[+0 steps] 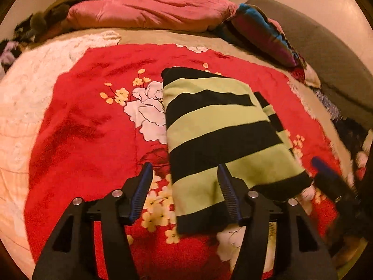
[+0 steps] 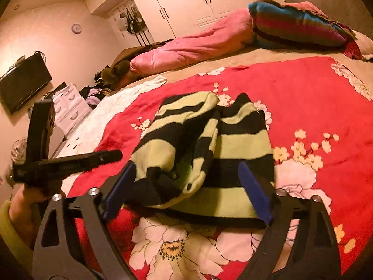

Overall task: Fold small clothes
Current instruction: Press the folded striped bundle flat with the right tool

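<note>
Both grippers are black plastic with ribbed blue pads (image 1: 141, 193) and silver screws (image 2: 94, 191). The left hand (image 2: 22, 207) wears a yellow-green sleeve (image 2: 7, 231).

Folded green-and-black striped garment (image 1: 216, 137) on red floral bedspread (image 1: 93, 121), left tongs (image 1: 185, 175) parted above its near edge.

striped garment (image 1: 216, 126) under the grippers looks like soft matt knit; red floral bedspread (image 1: 93, 116) has a slight satin sheen, pink quilt (image 1: 149, 11) beyond it too; wardrobe doors (image 2: 186, 0) glossy white, gripper pads (image 2: 254, 186) ribbed blue plastic
</note>
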`<action>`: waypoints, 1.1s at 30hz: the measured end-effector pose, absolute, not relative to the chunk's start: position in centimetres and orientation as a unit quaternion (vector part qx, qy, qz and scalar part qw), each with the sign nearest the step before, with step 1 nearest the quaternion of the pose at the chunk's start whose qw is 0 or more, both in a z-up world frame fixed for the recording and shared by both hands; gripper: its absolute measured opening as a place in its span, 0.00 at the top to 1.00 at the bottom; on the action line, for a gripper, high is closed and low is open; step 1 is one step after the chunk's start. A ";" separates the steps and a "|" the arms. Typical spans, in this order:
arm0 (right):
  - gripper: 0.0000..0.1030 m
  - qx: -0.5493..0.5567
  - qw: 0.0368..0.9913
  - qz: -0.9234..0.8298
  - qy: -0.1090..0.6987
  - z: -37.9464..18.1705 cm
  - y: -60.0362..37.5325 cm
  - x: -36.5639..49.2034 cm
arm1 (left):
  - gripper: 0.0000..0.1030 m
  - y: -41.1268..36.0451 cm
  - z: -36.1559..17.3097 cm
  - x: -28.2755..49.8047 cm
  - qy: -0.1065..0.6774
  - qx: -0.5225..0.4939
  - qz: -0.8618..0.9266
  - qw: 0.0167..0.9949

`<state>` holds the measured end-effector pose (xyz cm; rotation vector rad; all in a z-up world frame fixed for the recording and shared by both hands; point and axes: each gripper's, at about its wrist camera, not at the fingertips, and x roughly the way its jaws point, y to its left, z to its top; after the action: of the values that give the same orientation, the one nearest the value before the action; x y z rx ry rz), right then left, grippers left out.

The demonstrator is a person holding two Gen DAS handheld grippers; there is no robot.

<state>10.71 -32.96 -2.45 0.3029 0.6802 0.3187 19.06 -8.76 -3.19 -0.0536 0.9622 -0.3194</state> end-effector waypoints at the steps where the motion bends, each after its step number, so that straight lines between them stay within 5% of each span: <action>1: 0.14 0.155 0.916 0.160 0.334 -2.3 -33.1 11.0 | 0.44 -8.7 -3.2 19.0 0.460 -0.023 -0.154 0.874; 9: 0.12 0.256 0.870 0.179 0.382 -2.3 -34.4 16.1 | 0.44 -8.5 -4.3 18.9 0.470 -0.033 -0.160 0.867; 22: 0.12 0.254 0.817 0.182 0.484 -5.7 -32.3 22.8 | 0.37 -9.7 -6.0 19.0 0.481 -0.035 -0.175 0.858; 25: 0.40 0.234 0.821 0.190 0.484 -5.3 -30.7 22.8 | 0.37 -9.8 -6.2 19.0 0.482 -0.036 -0.178 0.857; 33: 0.41 0.197 0.831 0.186 0.486 -5.6 -28.9 23.4 | 0.37 -10.0 -6.6 19.0 0.486 -0.042 -0.182 0.854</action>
<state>23.41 -28.86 -5.55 0.4174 1.0316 0.3954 18.97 -9.97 -6.62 -0.0878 1.0228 -0.3822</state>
